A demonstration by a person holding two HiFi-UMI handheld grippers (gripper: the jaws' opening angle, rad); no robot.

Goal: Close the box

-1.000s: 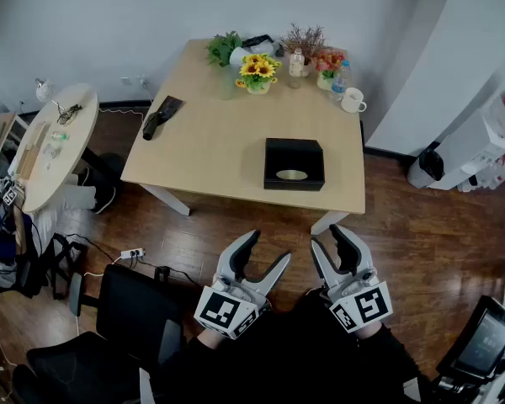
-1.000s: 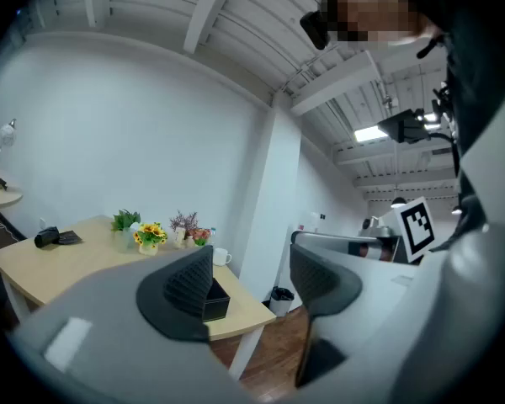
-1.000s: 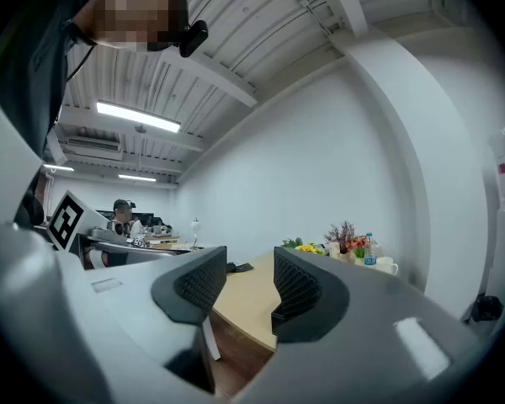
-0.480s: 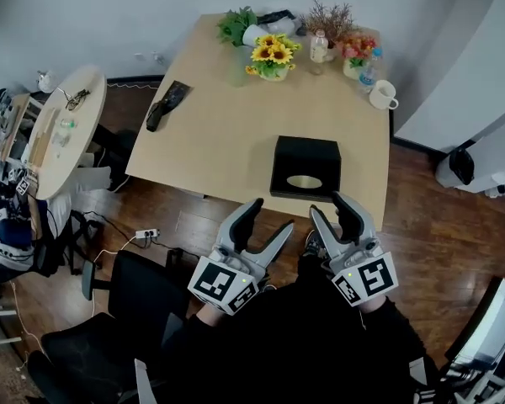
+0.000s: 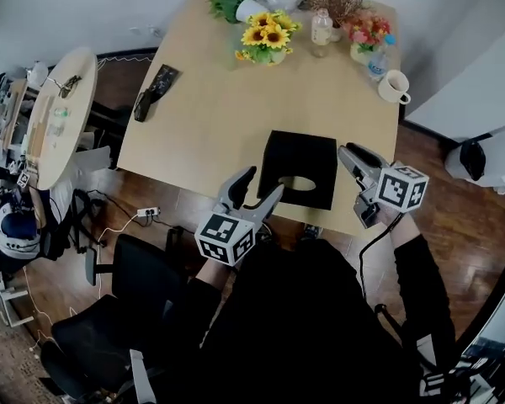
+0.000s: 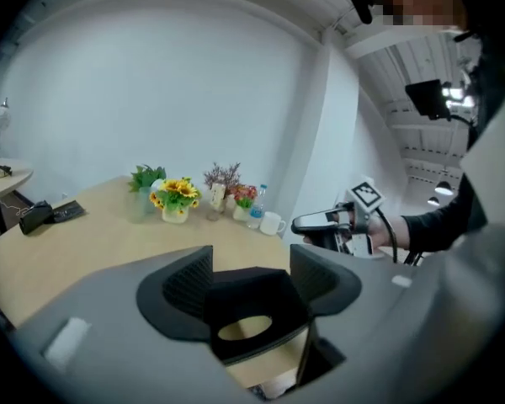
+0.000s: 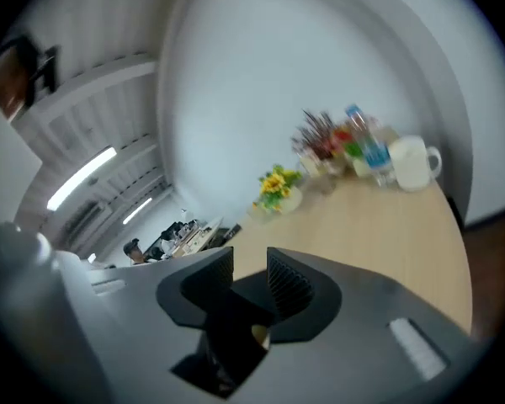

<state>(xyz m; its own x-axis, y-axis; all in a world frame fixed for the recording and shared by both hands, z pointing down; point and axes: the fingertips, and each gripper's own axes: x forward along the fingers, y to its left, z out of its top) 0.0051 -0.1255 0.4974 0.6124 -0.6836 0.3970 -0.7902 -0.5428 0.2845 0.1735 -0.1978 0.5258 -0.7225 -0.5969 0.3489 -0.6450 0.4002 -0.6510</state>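
Observation:
The black box (image 5: pixel 296 165) sits near the front edge of the wooden table (image 5: pixel 210 116), with an oval opening (image 5: pixel 298 183) in its top. My left gripper (image 5: pixel 263 183) is at the box's front left corner, open. In the left gripper view the box (image 6: pixel 252 305) lies just ahead of those spread jaws. My right gripper (image 5: pixel 351 160) hovers at the box's right side, turned sideways and pointing left. Its jaws are closing, and nothing is pressed between them. In the right gripper view the box (image 7: pixel 231 335) shows dark through the gap, beyond the pads.
At the table's far edge stand sunflowers (image 5: pixel 265 39), other plants, a bottle and a white mug (image 5: pixel 394 86). A black pouch (image 5: pixel 156 89) lies at the left edge. A round side table (image 5: pixel 55 124) and a black chair (image 5: pixel 135 284) stand to my left.
Both grippers have moved from over the floor up to the box. The right gripper has swung to the box's right side, turned sideways, and its jaws have narrowed.

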